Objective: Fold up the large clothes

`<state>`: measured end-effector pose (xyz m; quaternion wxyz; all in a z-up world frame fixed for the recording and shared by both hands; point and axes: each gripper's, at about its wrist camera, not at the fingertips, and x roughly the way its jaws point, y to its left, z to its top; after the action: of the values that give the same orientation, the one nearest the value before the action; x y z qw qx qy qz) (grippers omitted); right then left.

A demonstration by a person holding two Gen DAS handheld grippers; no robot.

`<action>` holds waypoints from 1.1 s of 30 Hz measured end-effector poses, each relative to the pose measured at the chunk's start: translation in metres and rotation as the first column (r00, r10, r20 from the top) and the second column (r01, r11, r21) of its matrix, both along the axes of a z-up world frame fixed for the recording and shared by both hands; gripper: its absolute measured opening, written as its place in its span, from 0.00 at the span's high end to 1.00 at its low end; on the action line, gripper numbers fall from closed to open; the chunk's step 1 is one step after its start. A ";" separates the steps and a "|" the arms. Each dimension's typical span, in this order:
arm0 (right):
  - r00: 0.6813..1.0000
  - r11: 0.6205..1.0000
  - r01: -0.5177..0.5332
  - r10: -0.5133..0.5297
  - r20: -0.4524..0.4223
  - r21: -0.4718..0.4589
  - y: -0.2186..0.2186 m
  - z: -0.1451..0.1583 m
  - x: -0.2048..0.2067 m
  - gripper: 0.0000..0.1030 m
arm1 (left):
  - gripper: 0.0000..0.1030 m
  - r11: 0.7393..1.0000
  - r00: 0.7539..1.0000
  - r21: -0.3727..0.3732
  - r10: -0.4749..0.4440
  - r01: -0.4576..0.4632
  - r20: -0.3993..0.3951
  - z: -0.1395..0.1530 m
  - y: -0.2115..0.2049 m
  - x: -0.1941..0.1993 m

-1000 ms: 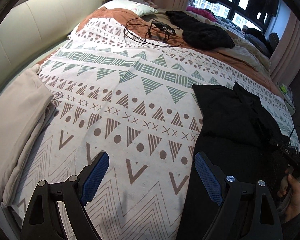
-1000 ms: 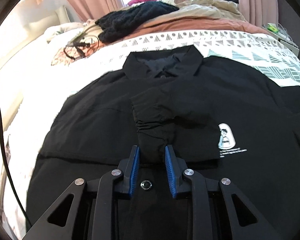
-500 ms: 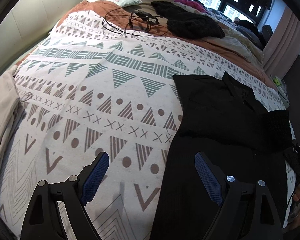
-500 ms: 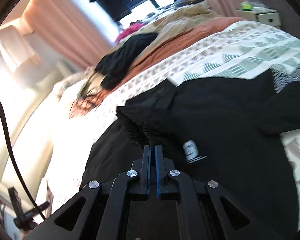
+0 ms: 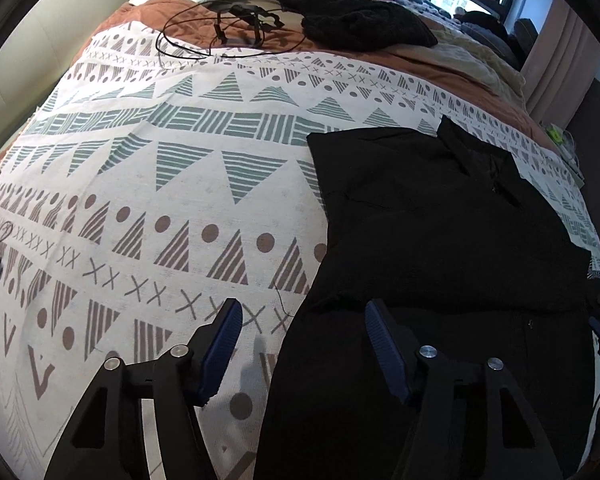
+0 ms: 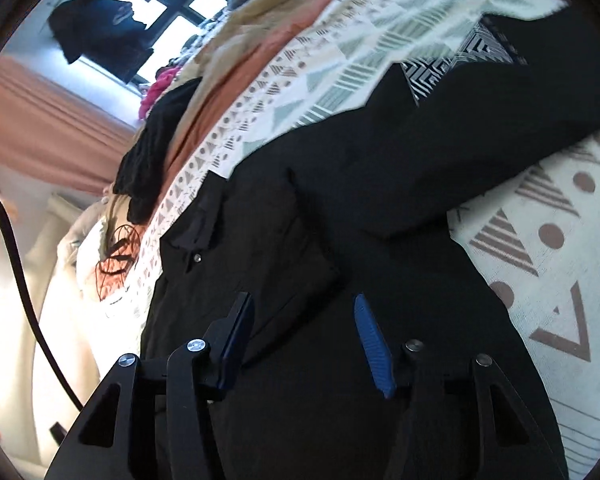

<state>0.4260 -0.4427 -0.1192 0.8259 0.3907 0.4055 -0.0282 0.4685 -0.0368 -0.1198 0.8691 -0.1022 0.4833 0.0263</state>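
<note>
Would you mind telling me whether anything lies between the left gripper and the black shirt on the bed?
Nothing visible does. The left gripper is open above the near left edge of the black shirt, with only the patterned bedspread beneath it. The cables and the black knit garment lie far up the bed.

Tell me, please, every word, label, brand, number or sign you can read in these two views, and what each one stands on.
None can be read in either view.
The black shirt shows no print from these angles.
The patterned bedspread carries only shapes: triangles, dots, crosses, stripes.
The left gripper and right gripper, both open, bear no markings that I can make out.
</note>
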 end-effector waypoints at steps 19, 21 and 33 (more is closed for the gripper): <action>0.999 0.999 -0.030 0.031 -0.020 0.030 -0.008 -0.034 0.016 0.91 | 0.57 0.999 0.997 0.026 0.045 -0.043 -0.065 -0.032 0.010 0.014; 0.999 0.999 -0.038 0.038 -0.011 0.012 -0.008 -0.032 0.017 0.91 | 0.57 0.998 0.996 0.027 0.051 -0.049 -0.077 -0.032 0.009 0.013; 0.992 0.993 0.121 -0.121 0.016 0.007 -0.060 -0.012 -0.024 0.54 | 0.18 0.999 0.999 0.034 0.028 -0.028 -0.014 0.000 -0.009 0.003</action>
<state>0.4017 -0.5028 -0.1308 0.8247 0.4174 0.3743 -0.0738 0.4717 -0.0460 -0.1198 0.8667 -0.0943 0.4876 0.0474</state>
